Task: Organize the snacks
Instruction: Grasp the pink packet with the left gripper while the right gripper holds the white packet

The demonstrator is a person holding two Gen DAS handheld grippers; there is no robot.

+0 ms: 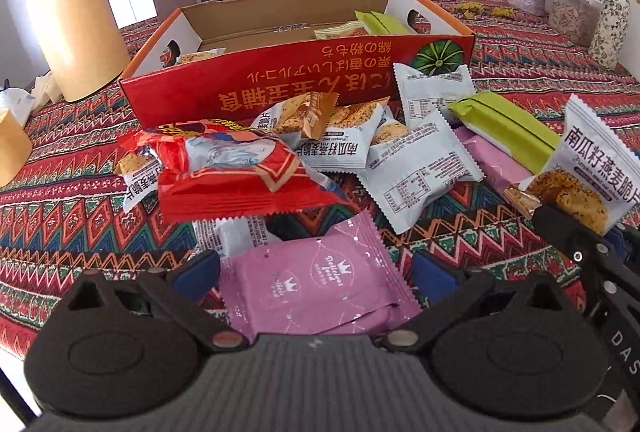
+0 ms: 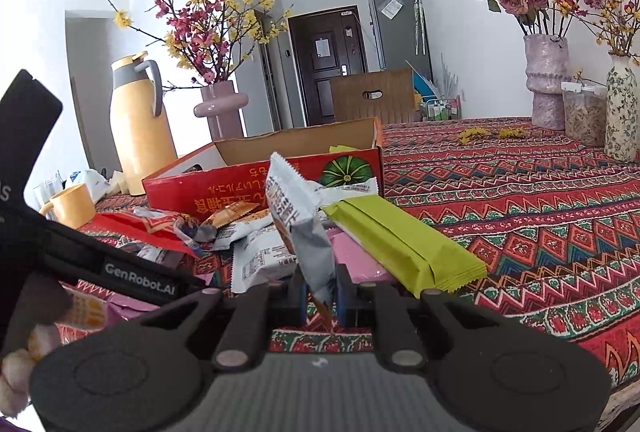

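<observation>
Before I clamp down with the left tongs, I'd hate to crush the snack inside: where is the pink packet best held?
Take the pink packet by its flat crimped right edge, not the puffed middle. It lies flat on the tablecloth between the open left tongs, so come in low from the near side and close on that thin seam.
</observation>
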